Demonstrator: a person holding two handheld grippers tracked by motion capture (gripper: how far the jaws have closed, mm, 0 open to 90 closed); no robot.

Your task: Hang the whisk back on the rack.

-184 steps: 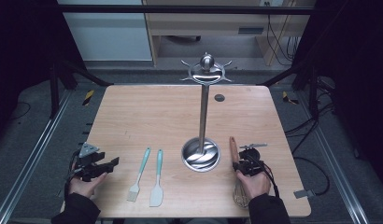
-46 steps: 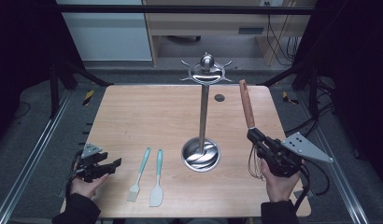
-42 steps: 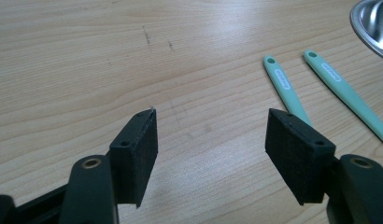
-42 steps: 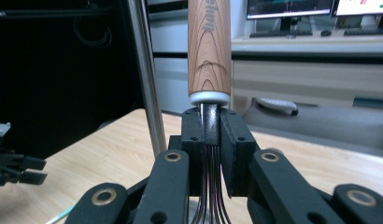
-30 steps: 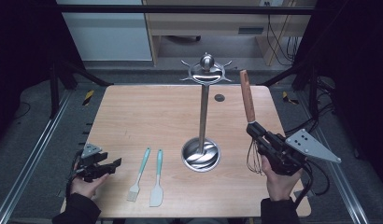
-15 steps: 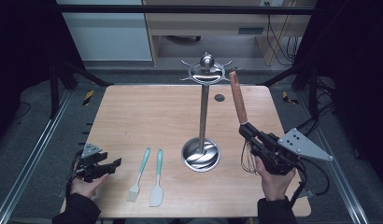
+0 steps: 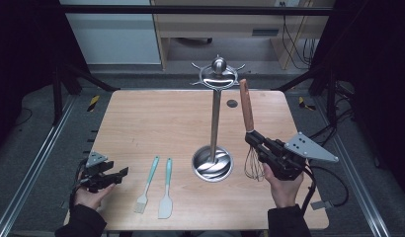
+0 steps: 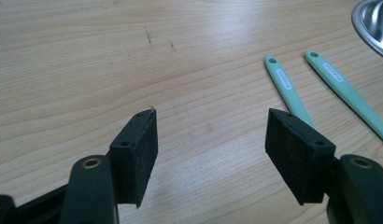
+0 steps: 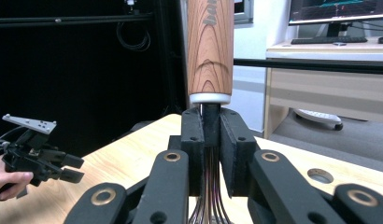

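Whisk (image 7: 250, 133) stands nearly upright in the right gripper (image 9: 211, 140), whose jaws are clamped on its thin metal neck, wooden handle above them and wires hanging below. It looks light, but top-heavy and smooth there, so it may pivot. The left gripper (image 8: 213, 144) rests with jaws apart over bare tabletop (image 7: 156, 123).

This was a lab set up for recording, not a kitchen. The wooden bench (image 7: 156, 118) stood inside a black metal frame (image 7: 200, 9) hung with dark curtains, cables (image 7: 294, 34) trailing at one o'clock. Beyond it, at twelve o'clock, sat a desk (image 9: 329, 74) carrying a monitor (image 9: 339, 11) and keyboard (image 9: 329, 41).
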